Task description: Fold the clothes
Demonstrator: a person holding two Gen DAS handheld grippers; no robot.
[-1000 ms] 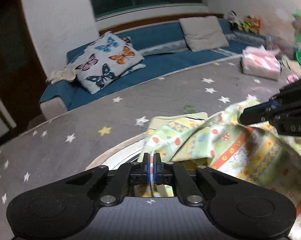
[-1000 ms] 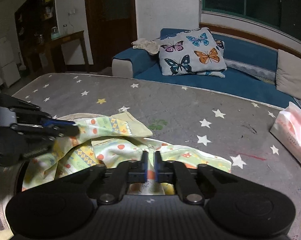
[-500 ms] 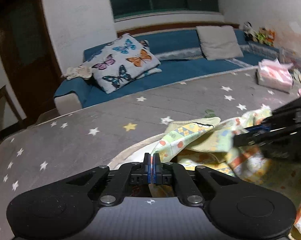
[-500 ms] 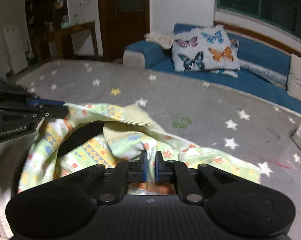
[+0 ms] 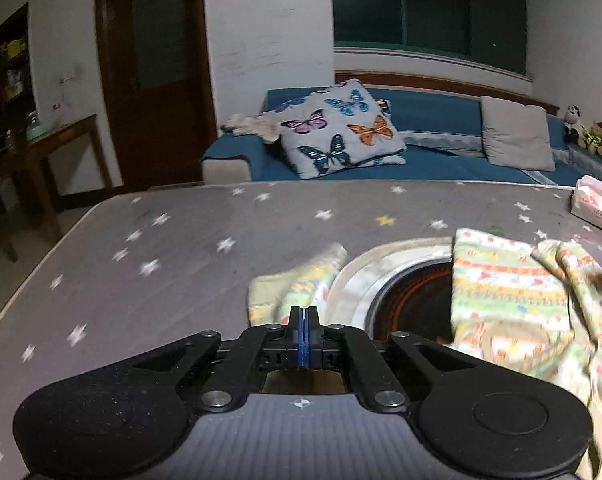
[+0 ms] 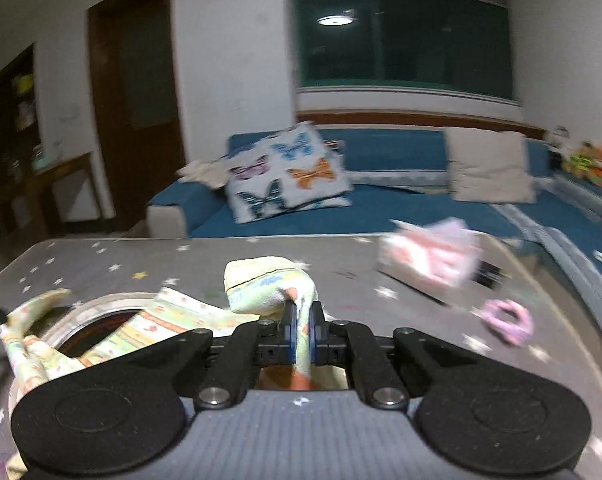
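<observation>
Cloth fills the lower part of both wrist views: a pale green child's garment (image 5: 509, 300) printed with orange and yellow bands is stretched between the two grippers above a grey star-patterned table (image 5: 205, 240). In the right wrist view the right gripper (image 6: 301, 320) has its jaws clamped on a bunched fold of the garment (image 6: 269, 288), fabric visibly squeezed between the blue pads and rising in a lump just ahead of them. In the left wrist view the left gripper (image 5: 305, 316) has its blue pads pressed together — a cuffed end of the fabric lies right in front of the tips, though whether cloth is actually pinched between them cannot be told from this angle. Between the two held ends the garment drapes over a round recessed ring (image 5: 385, 272) set in the table, its dark centre showing an orange glow. A pink tissue pack (image 6: 429, 260) and a pink hair scrunchie (image 6: 505, 320) lie on the table to the right, blurred. Behind the table stands a blue sofa (image 5: 433, 160) with a butterfly cushion (image 5: 341, 128) and a plain beige cushion (image 5: 517, 136).
</observation>
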